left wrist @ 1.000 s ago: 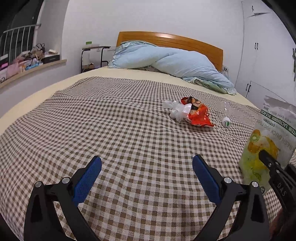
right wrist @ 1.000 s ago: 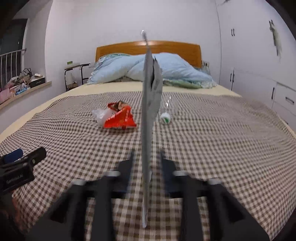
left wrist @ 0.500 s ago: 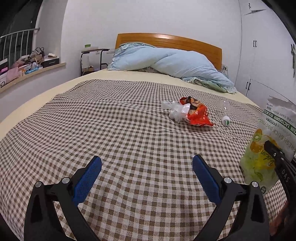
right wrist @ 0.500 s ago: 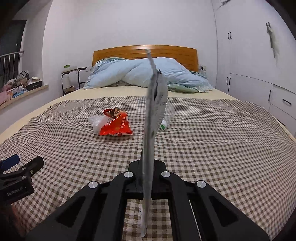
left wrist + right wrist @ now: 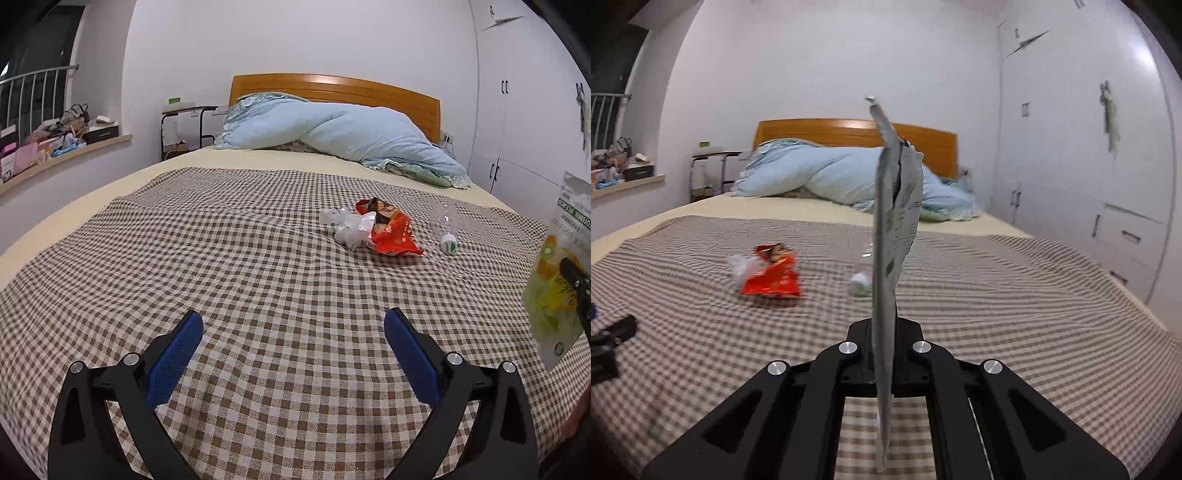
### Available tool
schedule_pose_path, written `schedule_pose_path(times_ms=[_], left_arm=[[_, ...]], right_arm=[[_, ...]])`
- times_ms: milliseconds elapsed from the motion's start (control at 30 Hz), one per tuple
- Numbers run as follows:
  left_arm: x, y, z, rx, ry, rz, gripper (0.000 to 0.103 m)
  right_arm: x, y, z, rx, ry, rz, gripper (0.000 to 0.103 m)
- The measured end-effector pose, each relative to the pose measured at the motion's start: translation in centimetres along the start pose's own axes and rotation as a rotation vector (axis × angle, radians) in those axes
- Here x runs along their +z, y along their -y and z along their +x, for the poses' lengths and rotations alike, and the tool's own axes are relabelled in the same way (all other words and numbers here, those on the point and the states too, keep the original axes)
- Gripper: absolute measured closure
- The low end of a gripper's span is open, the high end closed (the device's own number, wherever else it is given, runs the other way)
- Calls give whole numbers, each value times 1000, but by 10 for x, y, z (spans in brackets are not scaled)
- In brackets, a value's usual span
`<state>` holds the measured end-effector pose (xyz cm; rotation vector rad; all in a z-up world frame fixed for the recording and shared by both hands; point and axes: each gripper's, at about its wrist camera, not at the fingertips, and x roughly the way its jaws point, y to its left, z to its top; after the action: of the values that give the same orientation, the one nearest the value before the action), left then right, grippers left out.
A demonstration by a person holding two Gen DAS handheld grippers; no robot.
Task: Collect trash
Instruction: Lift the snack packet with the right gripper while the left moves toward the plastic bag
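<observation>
The right claw (image 5: 884, 354) is pinched on a flat snack pouch (image 5: 890, 236), holding it edge-on and upright above the checked bedspread (image 5: 997, 295). The left claw (image 5: 293, 343) hangs spread and empty over the near end of the bed. Further up lie a red wrapper (image 5: 393, 232) touching a crumpled clear plastic bag (image 5: 349, 229), and just beside them a clear bottle (image 5: 445, 229). Likely risks: the thin pouch slipping from its narrow pinch, the round bottle rolling on soft bedding, or the claw snagging cloth with the wrapper
</observation>
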<state>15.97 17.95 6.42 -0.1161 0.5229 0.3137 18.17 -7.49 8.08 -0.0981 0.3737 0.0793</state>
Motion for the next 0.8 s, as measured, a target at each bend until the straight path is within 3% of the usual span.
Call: schedule_pose_path(times_ms=[167,267,433,667,800], left_arm=[[-3,15,3,25,-2,77,8],[-5,27,4,47,0,135,8],[-9,37,-5,59,50,187,8],[-8,28,-15,64,92,140,8],[-5,25,-8,80,43,123,8]], right_arm=[[-7,23,7,-62,9,24,101],[-14,34,19,-23,-43,82,101],[-13,33,20,-19,-37,94,101],[-16,27,20,-16,-31,53,101],[-16,27,20,-16,-31,55,101]])
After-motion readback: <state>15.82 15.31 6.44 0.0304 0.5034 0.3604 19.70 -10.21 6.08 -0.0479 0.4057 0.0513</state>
